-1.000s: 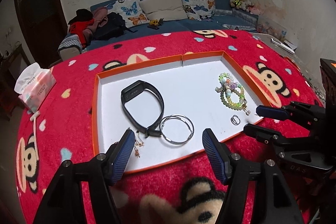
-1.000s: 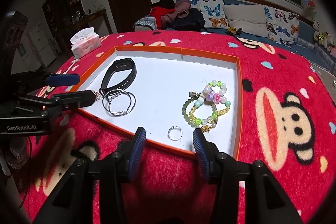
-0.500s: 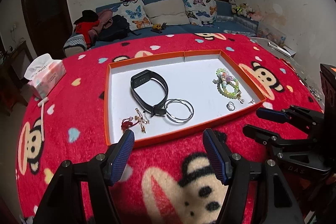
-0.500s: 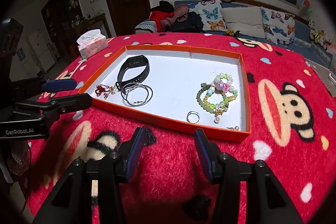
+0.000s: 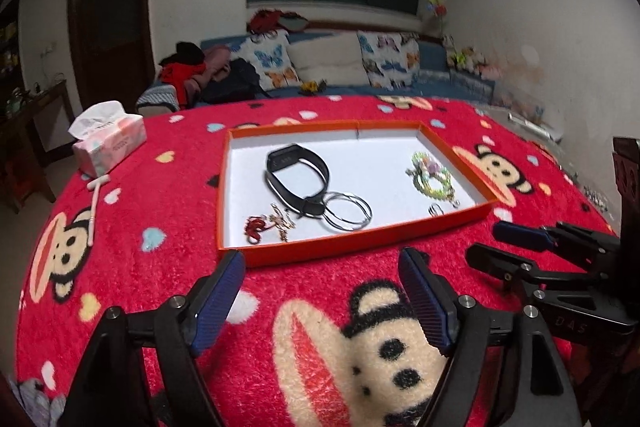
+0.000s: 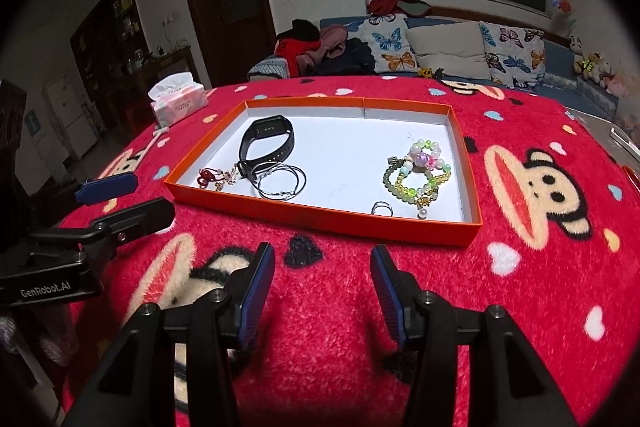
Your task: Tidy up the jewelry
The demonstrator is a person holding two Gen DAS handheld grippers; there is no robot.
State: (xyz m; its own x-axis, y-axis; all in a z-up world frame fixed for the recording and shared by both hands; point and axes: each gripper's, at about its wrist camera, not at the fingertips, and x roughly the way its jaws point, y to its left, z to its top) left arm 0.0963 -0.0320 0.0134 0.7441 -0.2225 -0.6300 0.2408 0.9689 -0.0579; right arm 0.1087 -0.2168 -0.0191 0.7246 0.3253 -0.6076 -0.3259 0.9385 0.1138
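Note:
An orange-rimmed white tray (image 5: 360,243) (image 6: 320,218) lies on the red table. In it are a black wristband (image 5: 298,179) (image 6: 267,143), silver hoops (image 5: 347,216) (image 6: 281,179), a red and gold charm (image 5: 266,223) (image 6: 216,177), beaded bracelets (image 5: 434,179) (image 6: 418,173) and a small silver ring (image 5: 436,211) (image 6: 381,208). My left gripper (image 5: 322,269) (image 6: 120,197) is open and empty, in front of the tray. My right gripper (image 6: 322,271) (image 5: 496,241) is open and empty, also short of the tray.
A red monkey-print cloth (image 5: 160,187) covers the table. A pink tissue pack (image 5: 108,139) (image 6: 178,99) and a white stick (image 5: 95,203) lie at the left. A sofa with pillows (image 5: 328,67) stands behind.
Both grippers have pulled back from over the tray toward me and risen; the tray now lies farther ahead. The jewelry has not moved.

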